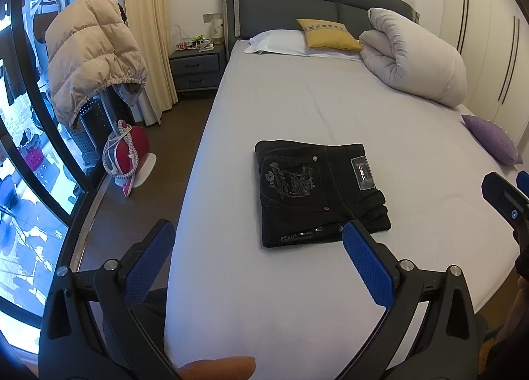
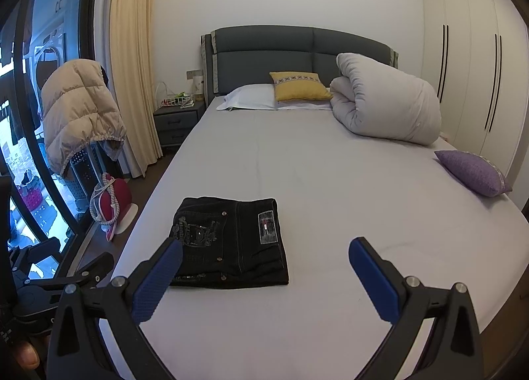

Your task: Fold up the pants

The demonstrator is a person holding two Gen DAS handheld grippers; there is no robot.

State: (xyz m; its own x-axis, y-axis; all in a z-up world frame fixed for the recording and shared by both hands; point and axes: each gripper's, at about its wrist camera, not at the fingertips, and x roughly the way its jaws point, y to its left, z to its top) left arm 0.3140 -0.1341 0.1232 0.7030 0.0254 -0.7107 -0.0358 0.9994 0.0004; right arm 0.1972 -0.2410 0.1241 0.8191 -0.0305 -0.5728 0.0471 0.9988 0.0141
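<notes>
Bed point(image 1: 297, 109) w/ pale grey sheet fills most of both views; dark padded headboard point(image 2: 297, 46) at far end. Wardrobe point(image 2: 469, 82) w/ white doors along the right side. Rolled white duvet point(image 1: 416, 56) lies at head of bed, right side, against headboard. Beige puffer jacket point(image 1: 89, 53) hangs over a stand on the left by the window. White pillow point(image 2: 248, 99) flat at head; yellow cushion point(image 1: 327, 34) partly on top of it, leaning twd headboard. Purple cushion point(image 2: 472, 171) at right edge of bed. Nightstand point(image 1: 195, 69) left of headboard, small clutter on top.

Pants point(image 1: 317, 191), black denim, folded into a compact rectangle, lie flat on sheet in near half of bed, back pocket embroidery + waist patch facing up. Nothing touching them.

Iron point(image 1: 127, 155), red, stands on floor left of bed, cord wrapped round it.

Left gripper point(image 1: 258, 241) held above near edge of bed, fingers spread wide, nothing between them; right pad overlaps pants' near corner in view, not gripping. Right gripper point(image 2: 264, 257) likewise wide apart + empty, just right of pants.
</notes>
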